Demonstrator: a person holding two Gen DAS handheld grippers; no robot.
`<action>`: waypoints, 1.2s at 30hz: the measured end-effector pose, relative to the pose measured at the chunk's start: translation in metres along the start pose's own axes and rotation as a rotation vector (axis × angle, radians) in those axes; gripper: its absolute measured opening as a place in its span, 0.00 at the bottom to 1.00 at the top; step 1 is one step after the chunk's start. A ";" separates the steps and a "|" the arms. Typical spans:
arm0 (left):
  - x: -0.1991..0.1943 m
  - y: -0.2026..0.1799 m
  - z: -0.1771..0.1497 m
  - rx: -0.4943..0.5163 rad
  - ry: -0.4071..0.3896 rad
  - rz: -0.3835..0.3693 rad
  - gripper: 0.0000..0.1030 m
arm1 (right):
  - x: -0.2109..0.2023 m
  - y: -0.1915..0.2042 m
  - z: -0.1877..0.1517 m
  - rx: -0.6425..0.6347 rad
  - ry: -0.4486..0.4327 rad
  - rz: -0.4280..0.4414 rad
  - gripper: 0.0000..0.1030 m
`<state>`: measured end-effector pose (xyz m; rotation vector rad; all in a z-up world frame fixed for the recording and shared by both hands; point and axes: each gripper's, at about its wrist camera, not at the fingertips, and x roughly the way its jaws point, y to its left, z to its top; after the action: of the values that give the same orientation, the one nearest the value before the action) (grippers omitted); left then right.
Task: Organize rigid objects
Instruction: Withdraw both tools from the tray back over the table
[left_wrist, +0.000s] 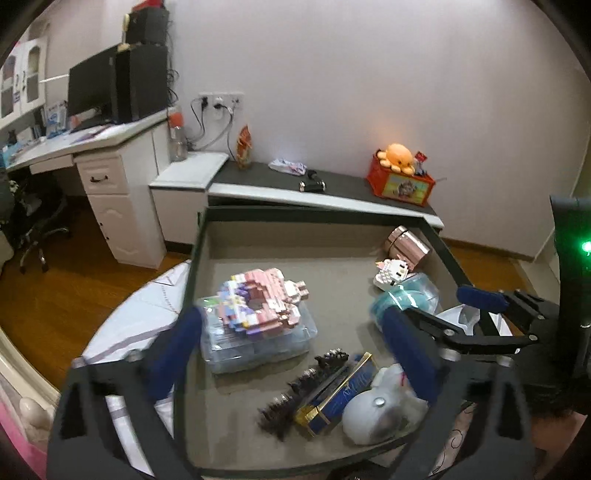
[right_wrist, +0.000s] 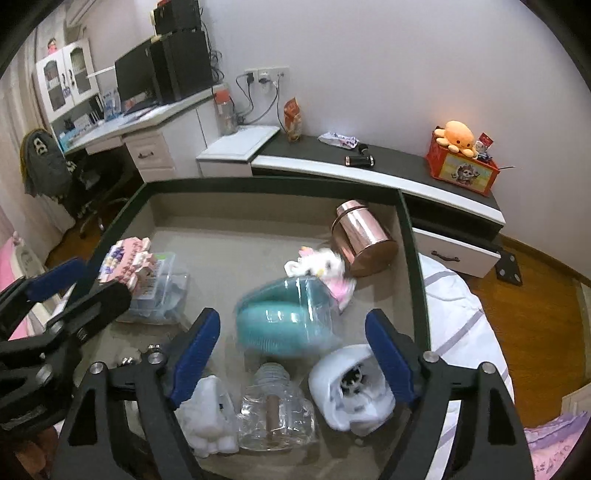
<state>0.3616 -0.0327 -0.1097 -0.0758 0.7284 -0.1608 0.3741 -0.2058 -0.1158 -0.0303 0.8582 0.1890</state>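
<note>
Only the right wrist view shows a clear bottle lying in the tray. Only the left view shows a blue and gold box there.

The left gripper is wide open and holds nothing. The right gripper is open too, empty, over a teal holder. Both point down into the tray.

Bare tray floor at the far middle, block model on clear box crowding the left, copper tin, teal case blocking the right.
</note>
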 end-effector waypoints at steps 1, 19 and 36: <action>-0.004 0.000 0.000 0.006 -0.006 0.003 0.98 | -0.003 0.000 -0.001 0.002 -0.006 -0.004 0.87; -0.111 0.004 -0.042 -0.041 -0.056 0.062 1.00 | -0.097 0.004 -0.066 0.122 -0.149 0.022 1.00; -0.169 0.015 -0.096 -0.101 -0.055 0.089 1.00 | -0.136 0.043 -0.127 0.064 -0.151 0.065 1.00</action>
<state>0.1752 0.0100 -0.0716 -0.1438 0.6836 -0.0368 0.1850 -0.1979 -0.0939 0.0710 0.7149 0.2215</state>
